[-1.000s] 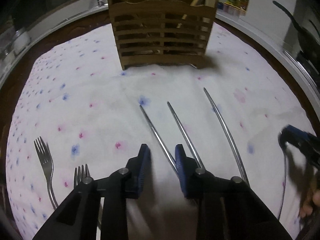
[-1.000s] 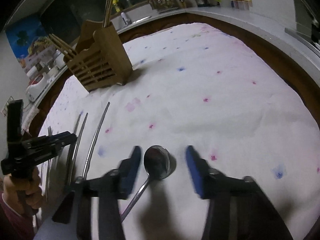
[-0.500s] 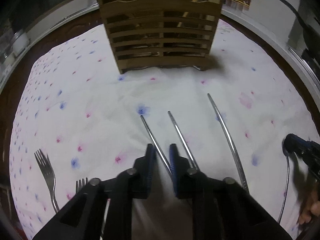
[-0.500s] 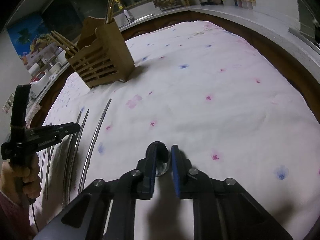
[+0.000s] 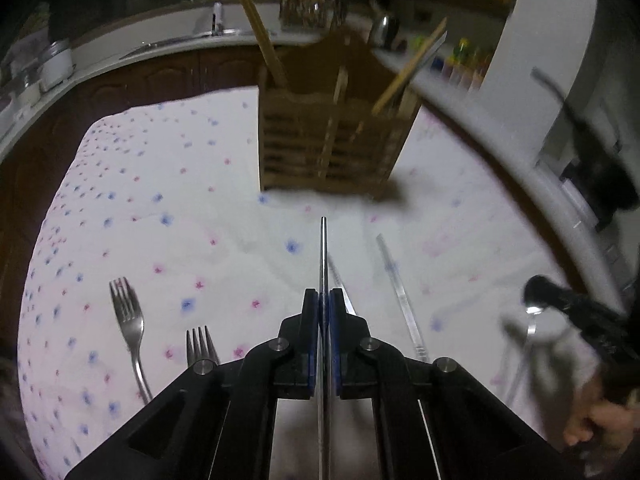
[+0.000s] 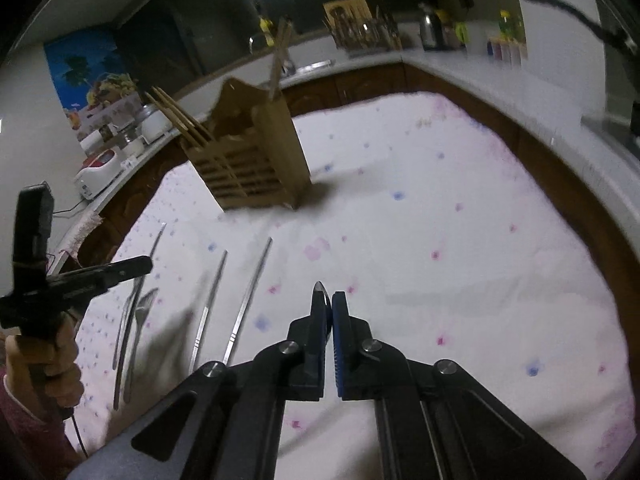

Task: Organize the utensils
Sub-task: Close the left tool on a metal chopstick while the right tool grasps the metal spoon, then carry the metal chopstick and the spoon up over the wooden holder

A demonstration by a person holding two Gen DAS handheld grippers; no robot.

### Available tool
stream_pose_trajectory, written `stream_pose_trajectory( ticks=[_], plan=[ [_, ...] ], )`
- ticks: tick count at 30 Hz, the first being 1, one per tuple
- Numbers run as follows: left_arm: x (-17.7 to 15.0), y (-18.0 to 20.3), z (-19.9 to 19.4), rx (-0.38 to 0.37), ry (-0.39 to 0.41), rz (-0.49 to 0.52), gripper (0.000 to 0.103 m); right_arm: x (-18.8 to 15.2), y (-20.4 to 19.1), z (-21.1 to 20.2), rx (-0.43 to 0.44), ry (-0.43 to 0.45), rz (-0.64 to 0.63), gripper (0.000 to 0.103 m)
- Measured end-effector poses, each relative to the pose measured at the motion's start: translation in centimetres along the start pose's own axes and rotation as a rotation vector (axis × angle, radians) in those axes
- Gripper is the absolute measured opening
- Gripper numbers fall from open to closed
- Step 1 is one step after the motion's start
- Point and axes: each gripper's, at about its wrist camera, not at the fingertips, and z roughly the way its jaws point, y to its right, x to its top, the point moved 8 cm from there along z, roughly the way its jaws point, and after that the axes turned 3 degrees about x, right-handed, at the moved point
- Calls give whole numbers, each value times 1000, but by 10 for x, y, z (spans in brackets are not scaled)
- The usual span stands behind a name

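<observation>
My left gripper [image 5: 324, 294] is shut on a thin steel rod-like utensil handle [image 5: 323, 248] and holds it lifted, pointing at the wooden utensil holder [image 5: 332, 148]. Two more steel handles [image 5: 400, 300] lie on the flowered cloth to its right. Two forks [image 5: 128, 320] lie at the left. My right gripper [image 6: 329, 300] is shut on a spoon [image 6: 321, 290], whose bowl tip shows between the pads, raised above the cloth. The holder [image 6: 256, 164] with wooden chopsticks stands at the upper left in the right wrist view. The left gripper [image 6: 132, 266] also shows there.
A white cloth with pink and blue flowers [image 6: 460, 240] covers the table. A kitchen counter [image 5: 160, 48] with jars, a kettle [image 6: 432, 30] and a knife rack curves behind. The right gripper [image 5: 560, 304] holding the spoon appears at the right of the left wrist view.
Both grippers have closed on their utensils and lifted them off the cloth. The left one raised a steel handle; the right one raised the spoon. Both views now look from higher up.
</observation>
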Motion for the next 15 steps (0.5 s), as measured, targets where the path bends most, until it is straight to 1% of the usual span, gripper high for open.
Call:
stream_pose_trajectory(
  ticks=[4, 7, 10, 15],
  plan=[
    [-2, -9, -46, -31, 85, -17, 3, 12, -14, -19, 4, 46, -28, 3],
    [-6, -16, -78, -49, 135, -37, 3, 22, -25, -35, 4, 86, -54, 3],
    [-13, -21, -102, -87, 169, -78, 3, 32, -35, -49, -7, 129, -80, 3],
    [-25, -26, -119, -104, 205, -107, 3, 41, -52, -60, 5, 166, -113, 3]
  ],
)
